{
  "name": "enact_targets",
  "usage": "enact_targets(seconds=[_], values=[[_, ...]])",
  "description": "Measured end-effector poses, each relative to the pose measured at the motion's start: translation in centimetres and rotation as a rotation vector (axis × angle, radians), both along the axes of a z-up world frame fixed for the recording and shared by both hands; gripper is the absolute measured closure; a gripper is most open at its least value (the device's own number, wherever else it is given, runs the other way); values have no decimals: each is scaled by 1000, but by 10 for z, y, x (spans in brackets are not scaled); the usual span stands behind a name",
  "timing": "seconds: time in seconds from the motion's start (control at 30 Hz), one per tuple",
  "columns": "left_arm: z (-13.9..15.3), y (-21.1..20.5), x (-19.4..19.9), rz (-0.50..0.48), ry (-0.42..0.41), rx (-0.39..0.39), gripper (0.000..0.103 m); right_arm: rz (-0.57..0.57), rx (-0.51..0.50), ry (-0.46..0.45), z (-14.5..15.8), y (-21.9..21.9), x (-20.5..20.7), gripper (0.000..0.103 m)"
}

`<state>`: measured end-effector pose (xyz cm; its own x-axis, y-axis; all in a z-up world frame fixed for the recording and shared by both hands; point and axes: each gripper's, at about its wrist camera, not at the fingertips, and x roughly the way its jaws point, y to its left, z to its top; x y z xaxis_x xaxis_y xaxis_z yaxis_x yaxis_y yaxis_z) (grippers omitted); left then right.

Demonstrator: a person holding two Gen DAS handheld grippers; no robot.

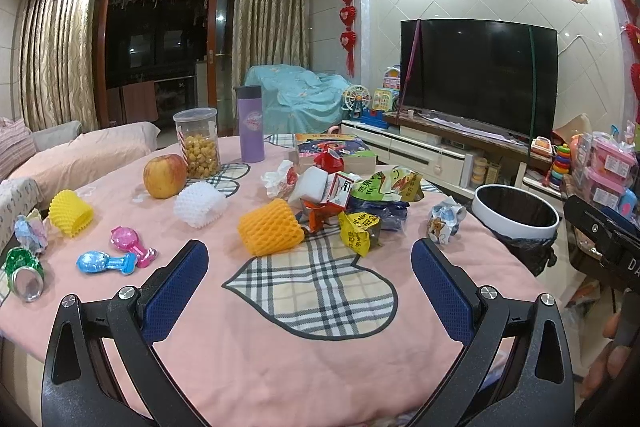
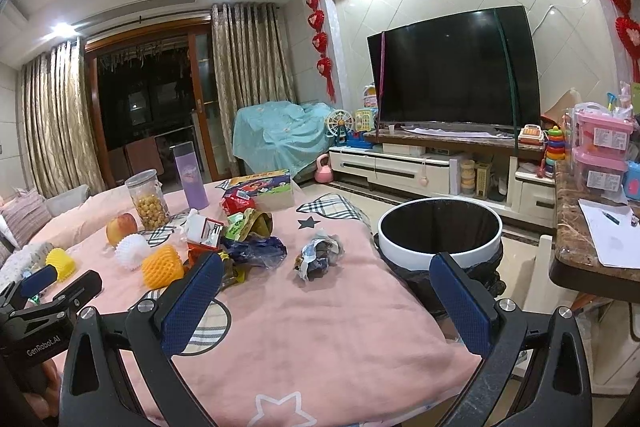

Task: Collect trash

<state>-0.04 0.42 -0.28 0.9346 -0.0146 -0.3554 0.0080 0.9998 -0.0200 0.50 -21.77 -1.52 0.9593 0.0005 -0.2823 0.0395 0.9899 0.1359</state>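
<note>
My left claw (image 1: 310, 269) hangs wide open over the pink cloth (image 1: 280, 367), holding nothing; my right claw (image 2: 326, 285) gapes just as wide and empty. The pile of wrappers (image 1: 352, 203) lies at my left's twelve o'clock, an orange foam net (image 1: 271, 233) before it. A crumpled wrapper (image 2: 318, 255) sits at my right's twelve, the trash bin (image 2: 440, 255) at one o'clock, off the table's edge.

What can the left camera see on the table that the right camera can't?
Only the left wrist view shows the crushed green can and the pink and blue toy rattles. Only the right wrist view shows the marble side table with paper. Both show the apple, the orange foam net and the trash bin.
</note>
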Motion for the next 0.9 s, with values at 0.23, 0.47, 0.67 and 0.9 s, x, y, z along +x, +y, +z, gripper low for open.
enact_targets(seconds=[0.23, 0.47, 0.67, 0.9], values=[[1, -2, -1, -2, 3, 1, 0, 2, 3, 3, 0, -1, 0, 0], [2, -2, -2, 1, 4, -1, 0, 5, 7, 6, -1, 0, 0, 0], [2, -2, -1, 0, 2, 2, 0, 5, 8, 8, -1, 1, 0, 0], [2, -2, -2, 0, 2, 2, 0, 6, 9, 9, -1, 0, 0, 0]])
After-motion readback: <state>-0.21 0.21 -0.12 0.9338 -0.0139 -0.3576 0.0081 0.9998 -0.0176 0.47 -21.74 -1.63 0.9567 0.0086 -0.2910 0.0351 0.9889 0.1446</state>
